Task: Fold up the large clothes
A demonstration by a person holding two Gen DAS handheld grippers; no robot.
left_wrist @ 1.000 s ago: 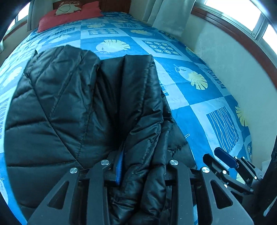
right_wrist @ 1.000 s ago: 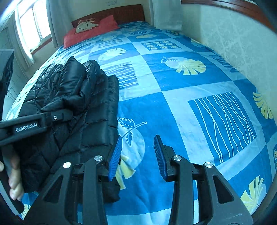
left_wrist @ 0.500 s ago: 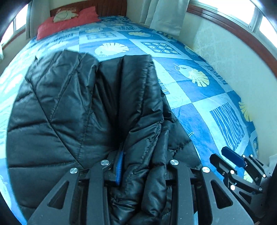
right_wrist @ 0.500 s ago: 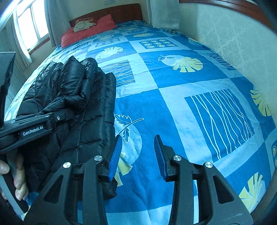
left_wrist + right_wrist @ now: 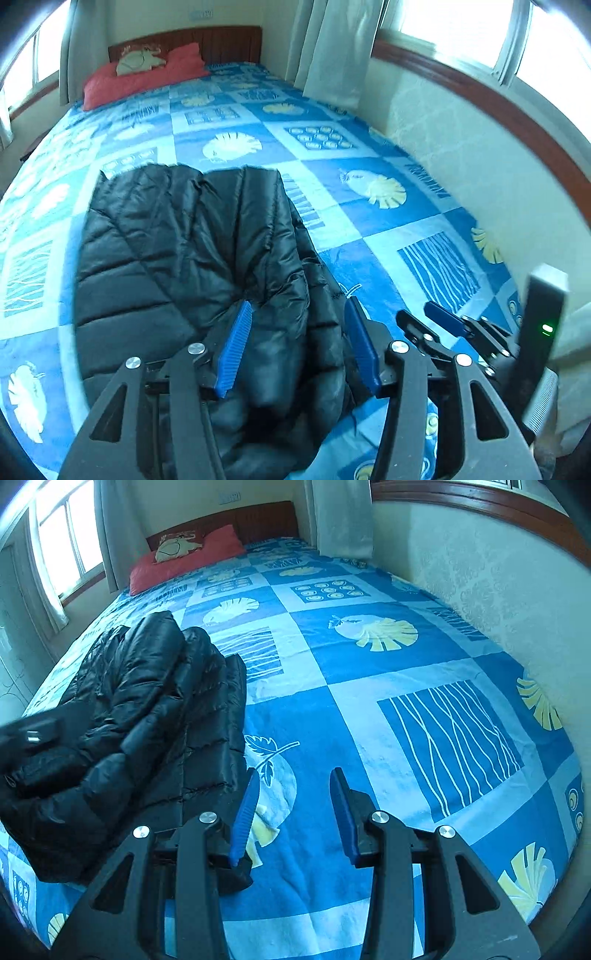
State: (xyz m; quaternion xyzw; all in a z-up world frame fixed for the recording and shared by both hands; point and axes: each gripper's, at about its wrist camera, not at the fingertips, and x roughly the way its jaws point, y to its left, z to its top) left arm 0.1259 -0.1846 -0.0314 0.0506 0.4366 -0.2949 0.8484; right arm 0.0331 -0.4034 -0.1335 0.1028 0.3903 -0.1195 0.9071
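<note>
The black puffer jacket (image 5: 184, 251) lies folded lengthwise on the blue patterned bedspread (image 5: 369, 229), a long glossy bundle of quilted panels with diagonal and crosswise stitch lines. Its far end, ahead of the left gripper (image 5: 299, 343), shows two rounded flaps side by side with a fold line between them. The near end is bunched and puffy, rising in a soft ridge that runs straight out from between the left jaws.

The left jaws have just been opening and stand about half apart. The near ridge of the jacket sits between the blue pads (image 5: 236, 347), but the pads are clear of the fabric on both sides and grip nothing.

In the right wrist view the jacket (image 5: 147, 716) lies to the left of the right gripper (image 5: 295, 812), its right edge ending just beside the left jaw, with stacked layers visible along that edge. The right jaws stand partly apart with only bare bedspread (image 5: 369, 686) between and ahead of them; they hold nothing. At the far left of that view a blurred dark shape overlaps the jacket; I cannot tell whether it touches it.

A red pillow (image 5: 192, 557) lies at the far end of the bed, well ahead of both grippers.
</note>
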